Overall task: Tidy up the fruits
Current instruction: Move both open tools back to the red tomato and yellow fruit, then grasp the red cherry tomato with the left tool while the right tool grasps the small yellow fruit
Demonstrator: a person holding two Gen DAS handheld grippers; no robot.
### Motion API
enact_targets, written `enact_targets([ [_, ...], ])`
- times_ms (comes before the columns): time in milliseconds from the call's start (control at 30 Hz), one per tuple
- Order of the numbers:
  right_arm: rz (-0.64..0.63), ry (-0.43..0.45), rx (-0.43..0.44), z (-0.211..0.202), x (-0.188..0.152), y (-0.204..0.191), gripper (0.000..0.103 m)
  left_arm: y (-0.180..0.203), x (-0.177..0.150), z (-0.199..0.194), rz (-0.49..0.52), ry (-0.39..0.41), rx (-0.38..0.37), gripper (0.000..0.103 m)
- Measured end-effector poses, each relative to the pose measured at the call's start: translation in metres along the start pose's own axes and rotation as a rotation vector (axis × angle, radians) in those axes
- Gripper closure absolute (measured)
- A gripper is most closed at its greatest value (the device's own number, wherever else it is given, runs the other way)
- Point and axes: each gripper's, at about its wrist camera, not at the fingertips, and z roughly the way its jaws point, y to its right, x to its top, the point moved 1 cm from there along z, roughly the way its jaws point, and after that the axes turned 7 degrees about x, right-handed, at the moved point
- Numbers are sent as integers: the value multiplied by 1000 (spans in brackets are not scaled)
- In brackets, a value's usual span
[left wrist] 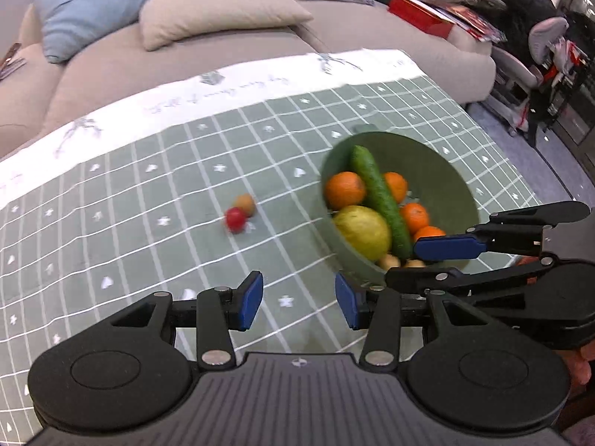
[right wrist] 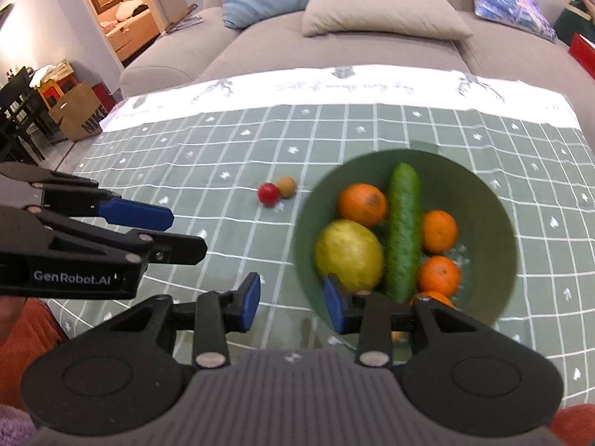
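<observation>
Sitting loose on the surface [left wrist: 111,223], a small red fruit [left wrist: 235,219] and a small tan fruit [left wrist: 246,204] touch each other, just left of the green bowl [left wrist: 446,178]. I judge these two are what is left to gather. Both are round, so no long axis matters; the red one looks smooth and tomato-like, the tan one duller, both a little blurred.

From my left claw [left wrist: 299,299] the pair lies ahead and slightly left, with only bare checked cloth between. My right claw [right wrist: 292,303] hangs at the bowl's near rim, and from it the pair lies ahead and left too, so I cannot call either clearly nearer. Both claws stand wide open and grip nothing.

Inside the bowl, a cucumber [right wrist: 403,234] lies lengthwise away from me, with a yellow-green fruit [right wrist: 349,252] on its left and oranges [right wrist: 438,230] around it. Beyond the surface sits a beige sofa [right wrist: 334,48] with cushions.
</observation>
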Motion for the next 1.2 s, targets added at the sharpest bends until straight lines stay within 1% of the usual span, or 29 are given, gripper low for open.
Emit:
enact_targets([
  [200, -66, 28, 11, 14, 6, -28, 68, -25, -13, -4, -15, 57, 60, 50],
  [367, -126, 30, 0, 26, 13, -45, 68, -41, -17, 2, -50, 47, 104, 50],
  [600, -172, 19, -17, 45, 23, -50, 68, -61, -18, 17, -90, 44, 146, 50],
  [767, -214, 1, -21, 62, 38, -48, 68, -70, -12, 30, -125, 34, 130, 50],
  [967, -322, -35, -24, 86, 63, -42, 69, -73, 1, 49, -118, 31, 107, 50],
  [1133, -362, -65, -26, 104, 84, -26, 70, -72, 13, 67, -114, 41, 77, 50],
  [1200, -373, -76, -32, 111, 90, -19, 75, -71, 16, 76, -111, 42, 63, 50],
])
